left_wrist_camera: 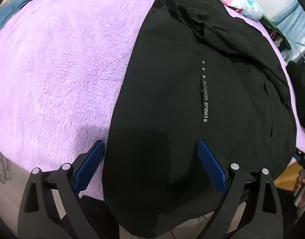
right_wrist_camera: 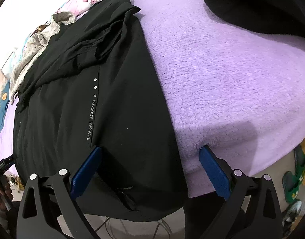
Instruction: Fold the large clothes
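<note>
Left wrist view: black garment (left_wrist_camera: 192, 99) is seen laid lengthwise on the purple fleece blanket (left_wrist_camera: 58, 69), w/ "OUTDOOR SPORTS" print (left_wrist_camera: 204, 100) along its middle seam. Left gripper (left_wrist_camera: 150, 155) is held above the garment's near end, fingers spread wide, nothing gripped. Crumpled black fabric is bunched at the garment's far end.

Right wrist view: right gripper (right_wrist_camera: 150, 159) is held over the garment's (right_wrist_camera: 92, 119) near right edge, blue pads (right_wrist_camera: 214, 171) parted, nothing grasped; one pad is over the garment, the other over the blanket (right_wrist_camera: 222, 69).
</note>
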